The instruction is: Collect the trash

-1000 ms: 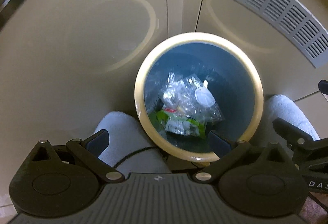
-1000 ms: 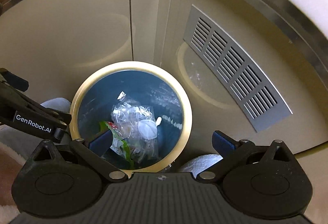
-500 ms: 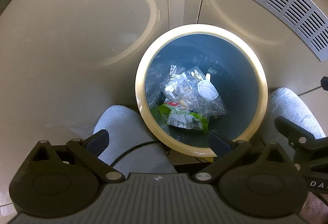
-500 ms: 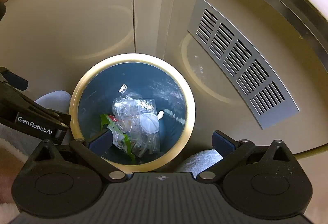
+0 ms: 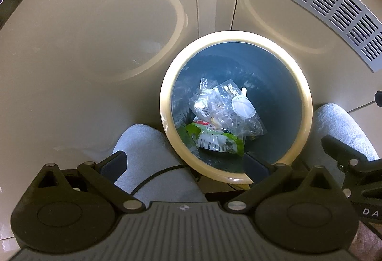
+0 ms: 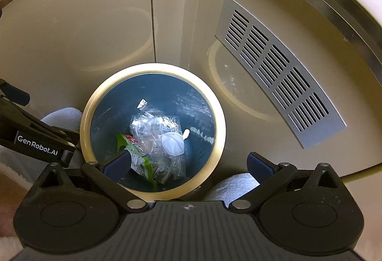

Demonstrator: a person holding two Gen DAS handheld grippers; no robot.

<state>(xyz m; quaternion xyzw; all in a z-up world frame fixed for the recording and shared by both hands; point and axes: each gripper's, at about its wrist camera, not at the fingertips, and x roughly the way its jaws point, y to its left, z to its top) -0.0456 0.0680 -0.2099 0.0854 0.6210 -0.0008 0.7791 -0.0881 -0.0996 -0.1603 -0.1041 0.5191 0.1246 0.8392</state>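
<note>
A round bin with a cream rim (image 5: pixel 164 103) (image 6: pixel 220 127) and dark blue inside stands on the floor against beige cabinet doors. At its bottom lie crumpled clear plastic wrapping (image 5: pixel 224 108) (image 6: pixel 152 132), a white plastic spoon (image 5: pixel 242 103) (image 6: pixel 173 141) and a green and white wrapper (image 5: pixel 219 140) (image 6: pixel 140 163). Above the bin, my left gripper (image 5: pixel 183 165) is open and holds nothing. My right gripper (image 6: pixel 188 163) is open and empty too, over the bin's near rim. Each gripper shows at the edge of the other's view.
Beige cabinet doors (image 5: pixel 95 46) rise behind the bin, with a grey slotted vent (image 5: pixel 334 7) (image 6: pixel 277 70) at the right. Pale grey towelling slippers (image 5: pixel 148 165) (image 5: pixel 339 127) (image 6: pixel 236 187) flank the bin's near side. A thin black cable (image 5: pixel 152 177) crosses the left slipper.
Both views have pulled back and tilted slightly, so the bin sits a little lower in frame. Both grippers stay open and the trash in the bin has not moved.
</note>
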